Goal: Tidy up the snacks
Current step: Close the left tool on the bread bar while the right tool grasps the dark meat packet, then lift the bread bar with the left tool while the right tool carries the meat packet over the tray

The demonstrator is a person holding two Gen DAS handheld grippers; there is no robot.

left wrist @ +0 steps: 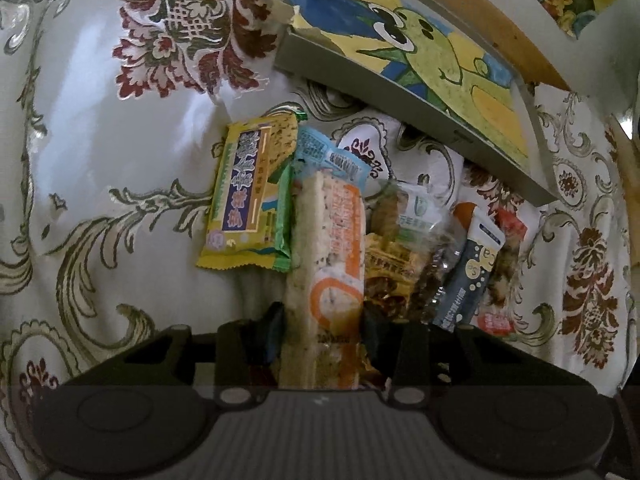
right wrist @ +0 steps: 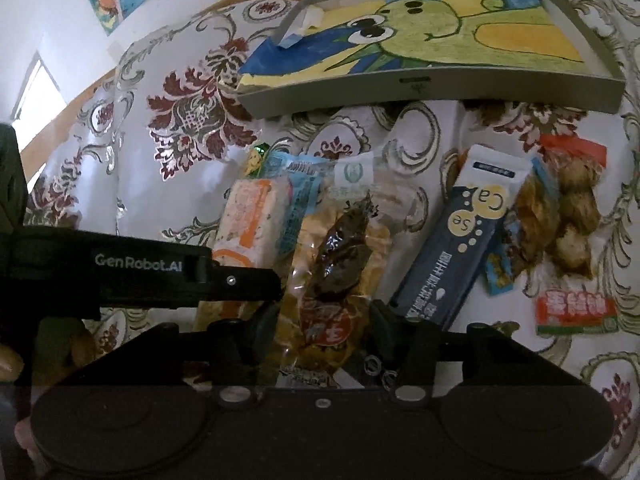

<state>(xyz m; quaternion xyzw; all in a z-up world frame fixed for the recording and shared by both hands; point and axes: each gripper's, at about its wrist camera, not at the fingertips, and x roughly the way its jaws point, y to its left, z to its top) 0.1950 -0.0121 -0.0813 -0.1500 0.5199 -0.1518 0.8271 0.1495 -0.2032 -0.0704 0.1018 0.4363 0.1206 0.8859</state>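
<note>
In the left wrist view my left gripper (left wrist: 324,320) is shut on a long orange-and-white snack bar (left wrist: 336,248) that points away along the fingers. A yellow-green packet (left wrist: 248,196) lies to its left, a light blue packet (left wrist: 328,156) behind it. In the right wrist view my right gripper (right wrist: 324,318) is closed on a clear packet with a dark brown snack (right wrist: 340,252). The same orange bar (right wrist: 248,216) sits just left of it, pinched by a black finger (right wrist: 240,280) of the left gripper. A dark blue stick pack (right wrist: 456,248) lies to the right.
A grey tray (right wrist: 420,92) lined with a frog drawing stands behind the snack pile, its near wall facing me. A red-labelled packet of brown pieces (right wrist: 572,216) lies at the far right. Floral tablecloth (left wrist: 100,160) stretches left. A hand (right wrist: 10,364) shows at the lower left.
</note>
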